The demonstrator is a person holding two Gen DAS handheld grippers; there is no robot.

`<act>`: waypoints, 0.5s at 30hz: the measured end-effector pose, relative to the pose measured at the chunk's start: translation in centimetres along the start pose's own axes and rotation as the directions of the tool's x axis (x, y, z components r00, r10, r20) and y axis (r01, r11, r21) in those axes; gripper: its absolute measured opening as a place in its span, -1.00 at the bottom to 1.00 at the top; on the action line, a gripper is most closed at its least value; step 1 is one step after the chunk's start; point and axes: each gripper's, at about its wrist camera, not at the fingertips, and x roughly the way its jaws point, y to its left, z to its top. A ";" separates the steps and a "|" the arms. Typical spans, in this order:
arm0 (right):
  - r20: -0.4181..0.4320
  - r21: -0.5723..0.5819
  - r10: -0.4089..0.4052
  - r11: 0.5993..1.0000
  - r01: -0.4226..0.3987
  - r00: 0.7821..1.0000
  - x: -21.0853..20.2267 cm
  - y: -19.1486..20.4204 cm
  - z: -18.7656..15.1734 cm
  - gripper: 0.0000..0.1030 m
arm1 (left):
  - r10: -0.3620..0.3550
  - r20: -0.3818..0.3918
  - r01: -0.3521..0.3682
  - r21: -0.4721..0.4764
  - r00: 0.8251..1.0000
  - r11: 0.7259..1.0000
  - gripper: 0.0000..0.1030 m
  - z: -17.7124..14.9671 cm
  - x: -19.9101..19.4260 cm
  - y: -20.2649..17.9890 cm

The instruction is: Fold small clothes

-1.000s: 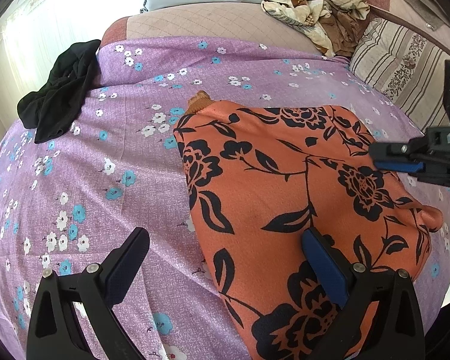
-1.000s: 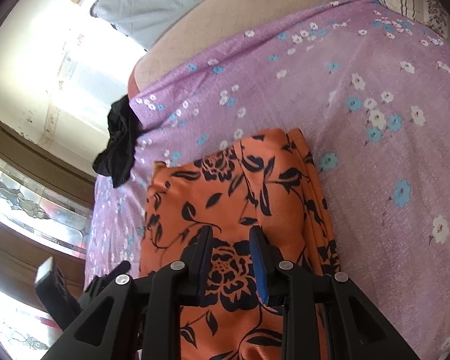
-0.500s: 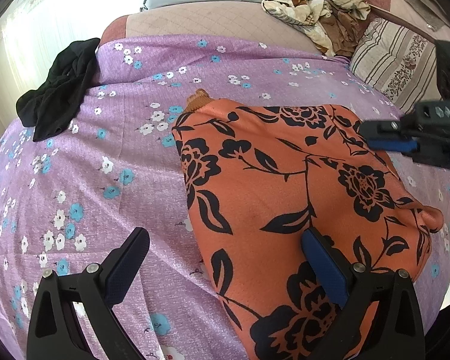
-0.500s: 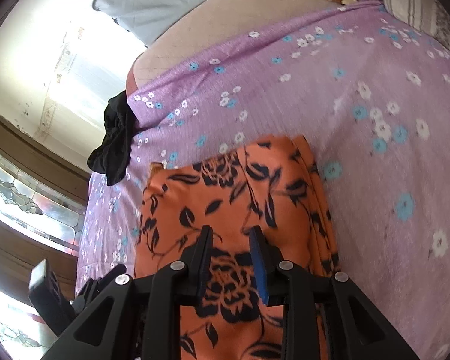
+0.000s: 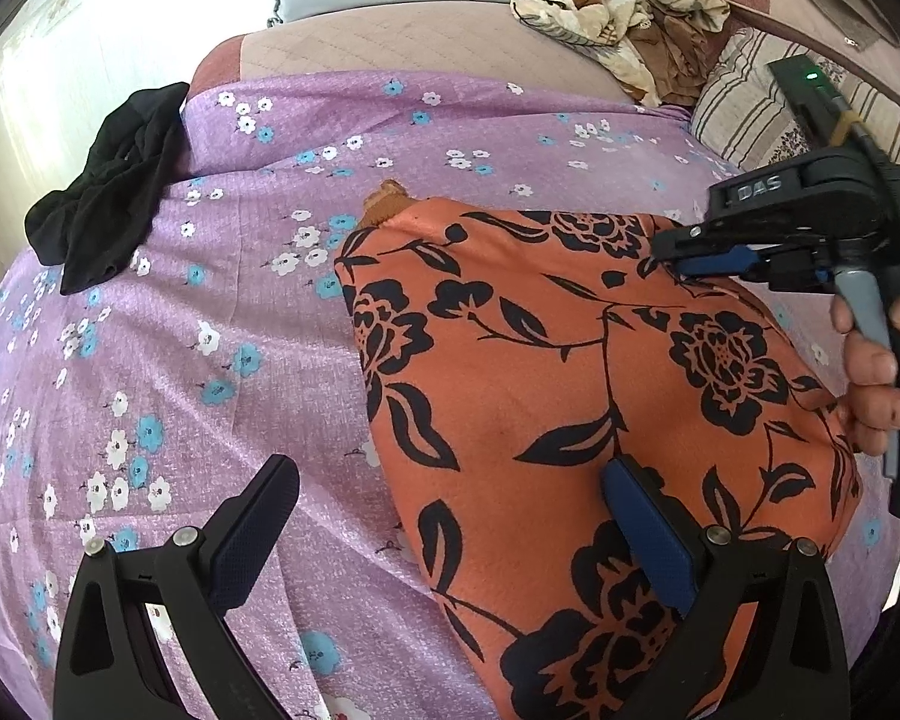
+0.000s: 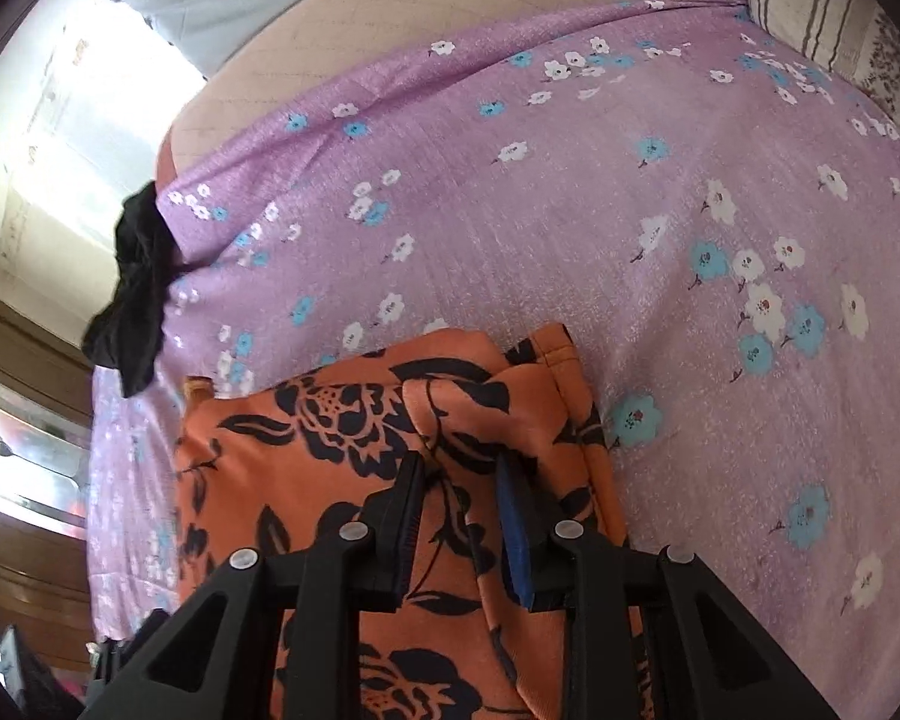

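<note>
Left wrist view: orange floral garment [image 5: 570,372] is lying folded on the bed sheet [image 5: 222,312]. Thin, limp, probably slippery; pinch the hem corners. Left gripper [image 5: 450,534] jaws are gaping wide, right gripper [image 6: 459,498] jaws are sitting narrow, apparently empty.

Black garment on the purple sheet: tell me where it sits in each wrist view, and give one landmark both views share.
Left wrist view: the black garment lies crumpled at upper left, on the far left edge of the purple floral sheet.
Right wrist view: the black garment sits at middle left, on that same edge.
Shared landmark: the orange floral garment, nearer the camera and right of the black one in both.
</note>
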 end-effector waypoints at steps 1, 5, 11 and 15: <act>0.008 -0.004 0.010 1.000 -0.010 1.000 -0.4 0.1 -0.1 -0.45 | 0.000 0.000 0.000 -0.002 1.000 1.000 0.96 0.0 0.0 0.0; 0.031 -0.033 0.039 0.999 -0.038 0.999 -2.5 0.6 -1.0 -0.45 | 0.007 0.004 -0.007 0.001 1.000 1.000 0.96 0.0 -0.2 -0.1; 0.028 -0.061 0.084 0.995 -0.083 0.996 -5.3 -0.1 -3.3 -0.45 | -0.004 0.012 0.004 -0.014 1.000 1.000 0.96 0.2 -0.7 0.1; 0.018 -0.020 0.176 0.984 -0.176 0.984 -6.7 -1.8 -4.4 -0.42 | -0.044 0.040 0.048 -0.085 0.998 0.995 0.96 0.9 -1.5 1.7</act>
